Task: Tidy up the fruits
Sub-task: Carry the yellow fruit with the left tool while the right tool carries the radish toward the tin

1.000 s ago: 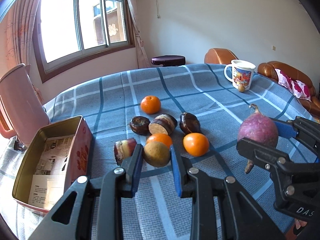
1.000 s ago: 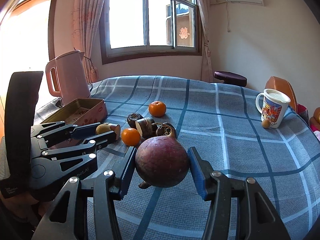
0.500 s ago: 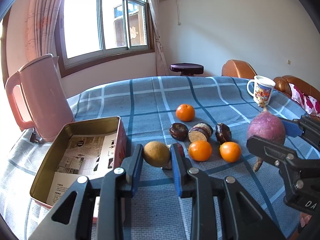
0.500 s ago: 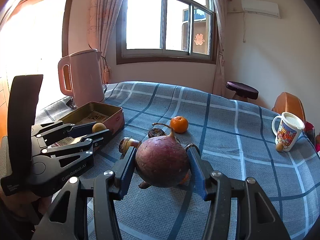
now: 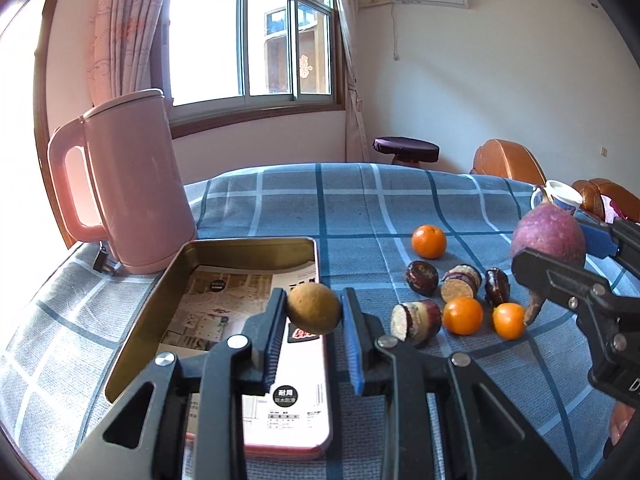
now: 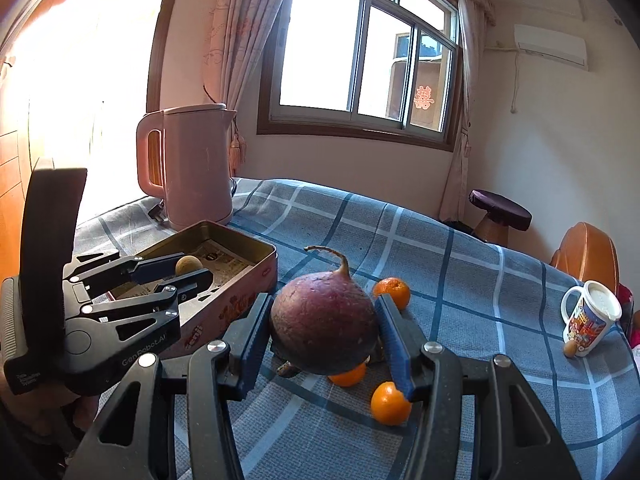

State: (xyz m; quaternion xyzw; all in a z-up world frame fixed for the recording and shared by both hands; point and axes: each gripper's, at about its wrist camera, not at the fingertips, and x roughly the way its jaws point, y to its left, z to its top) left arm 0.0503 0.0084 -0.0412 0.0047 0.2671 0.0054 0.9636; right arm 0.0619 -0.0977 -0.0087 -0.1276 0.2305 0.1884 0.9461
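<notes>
My left gripper (image 5: 313,312) is shut on a small round brown fruit (image 5: 313,309) and holds it above the right rim of an open metal tin (image 5: 160,292) lined with printed paper. The same fruit (image 6: 189,265) and tin (image 6: 240,276) show in the right wrist view. My right gripper (image 6: 323,330) is shut on a large purple radish (image 6: 324,326) and holds it above the table, right of the tin; it also shows in the left wrist view (image 5: 546,240). Three oranges (image 5: 429,241) (image 5: 462,315) (image 5: 508,321) and several dark cut pieces (image 5: 460,287) lie on the blue checked cloth.
A pink kettle (image 5: 128,184) stands behind the tin at the left. A printed mug (image 6: 590,320) with a small brown fruit (image 6: 570,347) beside it stands at the far right. A stool (image 5: 406,150) and brown chairs (image 5: 508,162) stand beyond the table.
My left gripper has carried the brown fruit left, from above the fruit pile to above the tin's rim. My right gripper has followed leftward with the radish.
</notes>
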